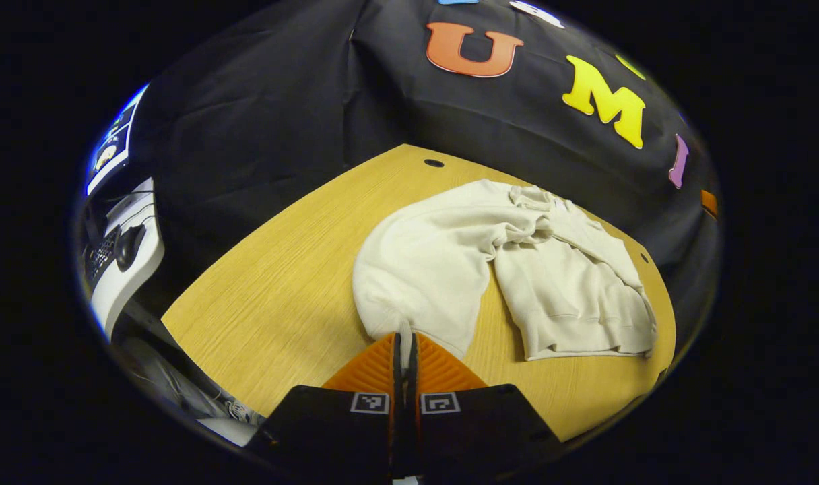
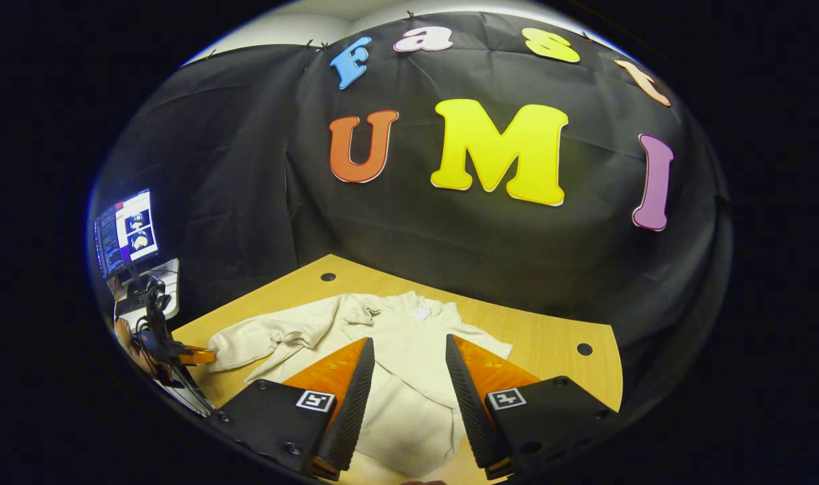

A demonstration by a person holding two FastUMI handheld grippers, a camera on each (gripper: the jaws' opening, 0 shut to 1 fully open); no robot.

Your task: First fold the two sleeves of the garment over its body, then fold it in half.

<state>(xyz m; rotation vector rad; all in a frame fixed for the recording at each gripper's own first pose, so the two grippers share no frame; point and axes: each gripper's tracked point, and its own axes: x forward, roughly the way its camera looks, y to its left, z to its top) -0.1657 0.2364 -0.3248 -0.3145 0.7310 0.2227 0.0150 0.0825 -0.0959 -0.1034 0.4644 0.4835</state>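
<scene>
Cream fleece makes up the garment (image 1: 450, 263), a long-sleeved sweatshirt lying on the pale wooden worktop (image 1: 281, 283) in front of the black cloth wall. In the left gripper view the sweatshirt is seen from one side: its body lies rumpled toward the far right of the worktop, with a ribbed hem along the near right edge, and one sleeve (image 1: 416, 283) curves out from the bunched shoulder toward the camera. The cuff of that sleeve is pinched between the left tongs (image 1: 404, 347), whose fingers are closed to a narrow slit with a sliver of fabric showing between them. In the right gripper view the garment (image 2: 409, 350) is seen from the hem end, with a small label at the neckline on the far side; the fabric is creased around the collar and the body is spread fairly flat. The right tongs (image 2: 404, 377) are held wide apart above the body of the sweatshirt, with nothing gripped between the fingers. At the left of that view the sleeve (image 2: 261, 340) is stretched out sideways toward the other gripper (image 2: 190, 355), which is held at the cuff by a hand. Small dark holes are visible near the worktop's edges, and a lit monitor (image 2: 126, 232) stands beyond the worktop at the far left
</scene>
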